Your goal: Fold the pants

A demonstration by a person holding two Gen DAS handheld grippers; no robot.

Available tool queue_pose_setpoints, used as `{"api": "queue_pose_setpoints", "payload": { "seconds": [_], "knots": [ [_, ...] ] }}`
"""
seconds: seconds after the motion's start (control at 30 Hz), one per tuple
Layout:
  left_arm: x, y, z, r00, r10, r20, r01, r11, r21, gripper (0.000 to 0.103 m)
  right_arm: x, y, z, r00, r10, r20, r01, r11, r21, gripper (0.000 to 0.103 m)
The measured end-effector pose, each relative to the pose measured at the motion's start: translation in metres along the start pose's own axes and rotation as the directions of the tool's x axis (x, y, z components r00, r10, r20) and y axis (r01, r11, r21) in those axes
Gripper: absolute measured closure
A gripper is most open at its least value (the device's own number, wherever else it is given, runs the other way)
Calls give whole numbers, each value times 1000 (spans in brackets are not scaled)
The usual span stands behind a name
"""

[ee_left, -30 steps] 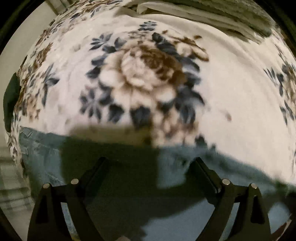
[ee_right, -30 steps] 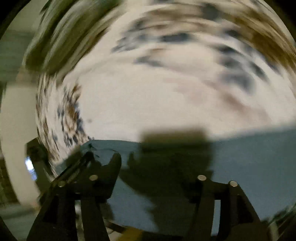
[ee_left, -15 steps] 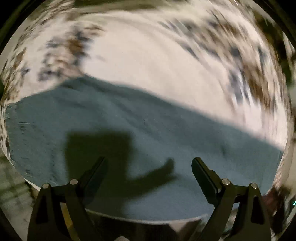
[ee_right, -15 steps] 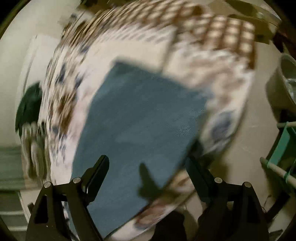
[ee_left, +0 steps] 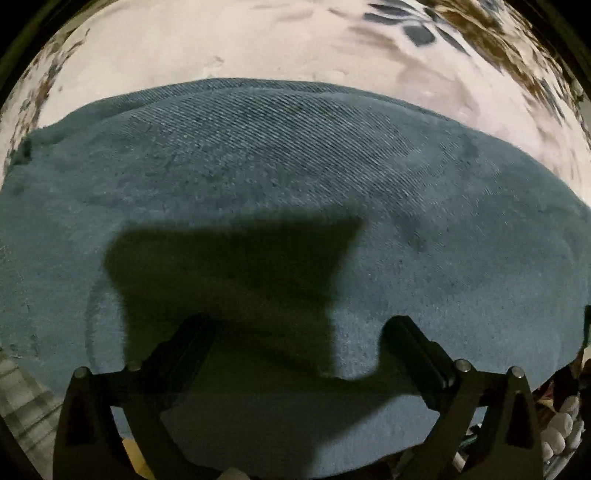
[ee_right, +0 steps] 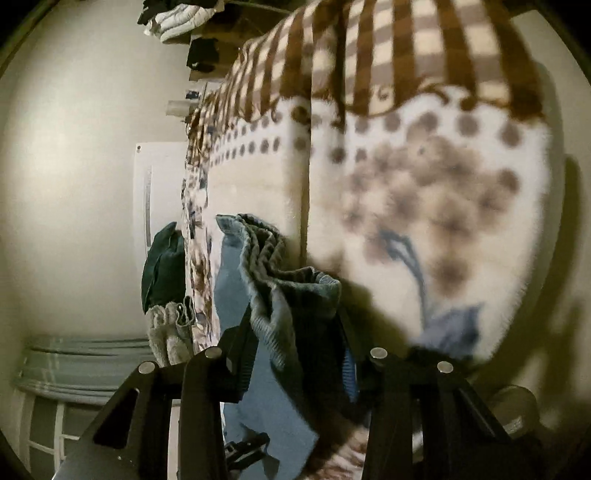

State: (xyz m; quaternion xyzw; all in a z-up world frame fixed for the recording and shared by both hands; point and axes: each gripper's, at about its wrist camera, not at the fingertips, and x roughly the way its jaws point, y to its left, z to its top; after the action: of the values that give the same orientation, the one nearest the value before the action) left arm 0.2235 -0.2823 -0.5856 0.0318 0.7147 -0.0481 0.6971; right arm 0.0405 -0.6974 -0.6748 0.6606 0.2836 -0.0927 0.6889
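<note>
The blue denim pants [ee_left: 295, 192] lie flat on a flowered blanket [ee_left: 258, 48] and fill most of the left wrist view. My left gripper [ee_left: 299, 332] is open and empty, hovering just above the cloth with its shadow on it. In the right wrist view the pants [ee_right: 273, 266] show as a bunched blue edge beside the blanket [ee_right: 424, 206]. My right gripper [ee_right: 295, 332] has this bunched denim between its fingers; the cloth hides the gap, so I cannot tell whether they grip it.
A pale wall [ee_right: 74, 184] and a white panel [ee_right: 155, 192] stand at the left. A dark green cloth [ee_right: 162, 269] and a grey towel [ee_right: 170, 332] hang by the bed's edge. Stacked clothes [ee_right: 177, 22] lie at the far top.
The left gripper has dropped closer to the flat denim. The right gripper has swung to a sideways view at the bed's edge and now has a bunched edge of the pants between its fingers.
</note>
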Motion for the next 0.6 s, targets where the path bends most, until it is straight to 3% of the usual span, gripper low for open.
{"api": "queue_pose_setpoints", "payload": {
  "seconds": [0.13,0.2,0.23,0.3,0.37,0.6],
  "knots": [
    [-1,-4,6,1000,12,26,-12,1000,-29,0,9,-1,16,999,2,-37,-4,999,-35,51],
    [-1,-1,11,999,19,51,-16,999,-45,0,13,8,17,999,-19,-46,17,998,-60,67],
    [-2,-2,10,999,18,50,-16,999,-43,0,13,13,16,998,-33,-45,30,997,-72,82],
    [-4,-1,10,999,14,35,-12,999,-42,0,12,24,13,997,-65,-35,62,994,-88,88],
    [-11,13,12,999,-5,32,6,998,-56,0,9,48,5,996,-85,-19,81,988,-131,91],
    [-80,61,-8,984,-53,171,67,995,-80,0,1,151,-53,997,-61,-44,46,958,-284,92]
  ]
}}
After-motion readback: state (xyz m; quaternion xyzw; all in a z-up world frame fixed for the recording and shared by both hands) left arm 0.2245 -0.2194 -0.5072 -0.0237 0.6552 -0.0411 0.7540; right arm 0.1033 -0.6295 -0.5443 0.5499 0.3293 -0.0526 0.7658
